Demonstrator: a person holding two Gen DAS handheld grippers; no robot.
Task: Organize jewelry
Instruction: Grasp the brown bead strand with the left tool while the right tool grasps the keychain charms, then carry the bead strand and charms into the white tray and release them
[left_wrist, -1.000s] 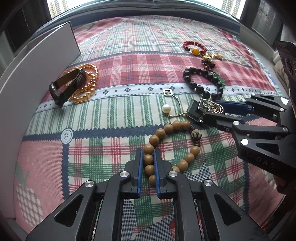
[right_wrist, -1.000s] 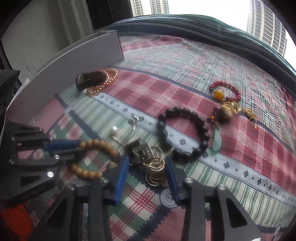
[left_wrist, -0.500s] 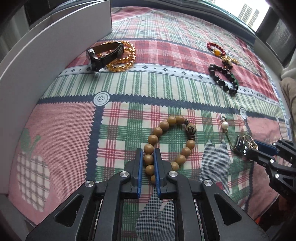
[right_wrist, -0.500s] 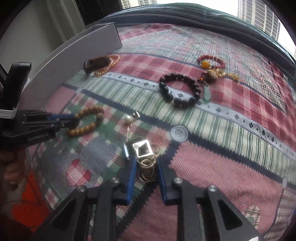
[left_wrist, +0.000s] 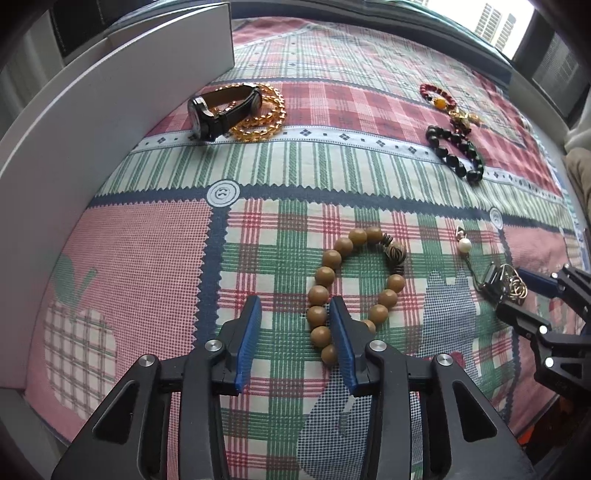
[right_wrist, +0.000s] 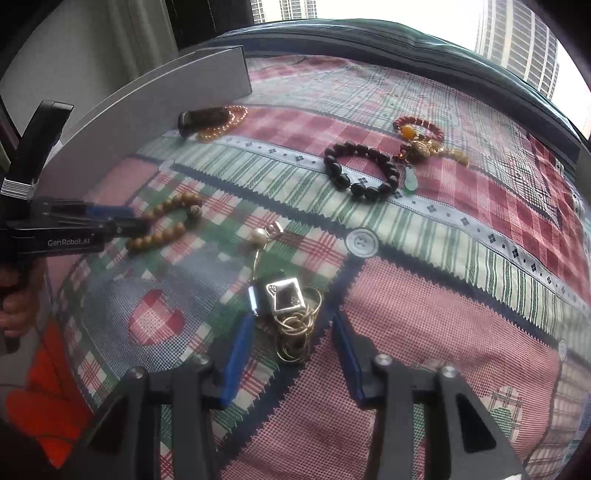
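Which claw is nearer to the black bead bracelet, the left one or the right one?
Right. The right claw straddles the chain necklace, closer to the black bead bracelet; the left claw sits farther away at the wooden bead bracelet.

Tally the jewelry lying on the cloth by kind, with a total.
Beaded bracelets: 4 (tan wooden, black, red, amber)
Watch: 1
Tangled chain jewelry with pearl and square pendant: 1 cluster
Total: 6

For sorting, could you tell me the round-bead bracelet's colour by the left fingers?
Tan wooden-looking round-bead bracelet; left wrist view.

watch (right_wrist: 201, 120): blurred | amber bracelet (right_wrist: 221, 123): partly hidden behind watch
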